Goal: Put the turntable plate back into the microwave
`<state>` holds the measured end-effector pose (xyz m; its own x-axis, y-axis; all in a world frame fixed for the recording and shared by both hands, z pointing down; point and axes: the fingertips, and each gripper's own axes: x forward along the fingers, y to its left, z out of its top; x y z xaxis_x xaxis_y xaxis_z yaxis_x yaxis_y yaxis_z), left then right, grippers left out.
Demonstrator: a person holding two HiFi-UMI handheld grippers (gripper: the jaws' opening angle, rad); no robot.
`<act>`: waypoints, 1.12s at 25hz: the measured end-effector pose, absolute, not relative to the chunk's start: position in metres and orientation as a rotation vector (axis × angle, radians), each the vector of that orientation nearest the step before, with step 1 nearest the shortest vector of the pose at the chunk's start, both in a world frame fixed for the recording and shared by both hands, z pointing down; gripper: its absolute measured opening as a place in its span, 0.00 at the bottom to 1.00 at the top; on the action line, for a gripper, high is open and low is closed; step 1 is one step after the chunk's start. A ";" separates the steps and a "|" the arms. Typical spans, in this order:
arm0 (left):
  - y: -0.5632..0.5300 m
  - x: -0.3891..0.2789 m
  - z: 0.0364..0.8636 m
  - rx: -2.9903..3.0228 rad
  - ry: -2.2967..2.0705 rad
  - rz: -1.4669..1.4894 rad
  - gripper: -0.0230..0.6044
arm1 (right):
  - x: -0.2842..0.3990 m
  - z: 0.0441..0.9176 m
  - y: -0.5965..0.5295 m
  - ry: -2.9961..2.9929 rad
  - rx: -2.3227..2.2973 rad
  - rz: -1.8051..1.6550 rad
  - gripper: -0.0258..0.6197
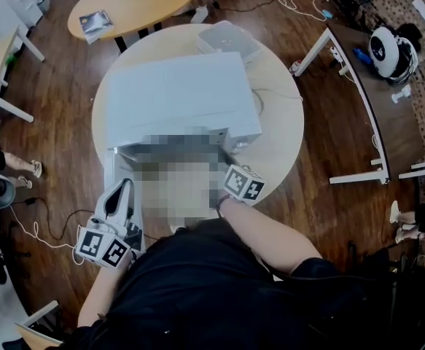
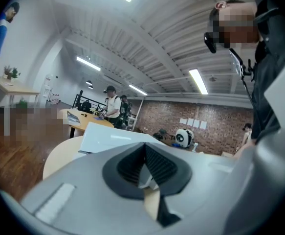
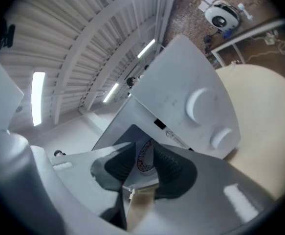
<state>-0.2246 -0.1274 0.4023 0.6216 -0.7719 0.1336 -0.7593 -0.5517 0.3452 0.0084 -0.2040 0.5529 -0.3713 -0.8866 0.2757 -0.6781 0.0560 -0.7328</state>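
Pinches a pale round plate [image 3: 144, 156] with a speckled reddish rim in the right claw [image 3: 144, 145], just before the white microwave [image 3: 181, 97] on the round surface [image 3: 264, 106]. Holds the left claw [image 2: 145, 146] pressed together and empty, low beside the microwave's open door [image 1: 112, 170], with a white box [image 1: 228, 41] behind.

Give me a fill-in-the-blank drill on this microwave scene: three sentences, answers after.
1. The microwave stands on a table whose top is ___ in shape.
2. Its control panel carries ___ knobs.
3. The right gripper is shut on the turntable plate, while the left gripper holds ___.

Missing words: round; two; nothing.
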 end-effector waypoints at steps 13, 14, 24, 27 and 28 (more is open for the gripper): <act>-0.143 -0.194 0.414 2.484 -1.177 0.010 0.04 | 0.014 0.469 -0.178 2.658 -1.702 -0.399 0.04; -0.144 -0.194 0.414 2.484 -1.176 0.009 0.04 | 0.010 0.468 -0.176 2.674 -1.691 -0.379 0.04; -0.138 -0.187 0.412 2.522 -1.099 0.018 0.04 | 0.009 0.491 -0.155 2.680 -1.769 -0.390 0.04; -0.138 -0.187 0.414 2.514 -1.085 0.019 0.04 | 0.011 0.496 -0.149 2.663 -1.798 -0.402 0.04; -0.138 -0.187 0.415 2.513 -1.081 0.021 0.04 | 0.011 0.498 -0.148 2.659 -1.805 -0.405 0.04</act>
<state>-0.1875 -0.1377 0.4145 0.7002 -0.6935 0.1698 -0.6996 -0.6191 0.3568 0.0112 -0.1477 0.4978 -0.3756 -0.9004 0.2194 -0.9250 0.3493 -0.1500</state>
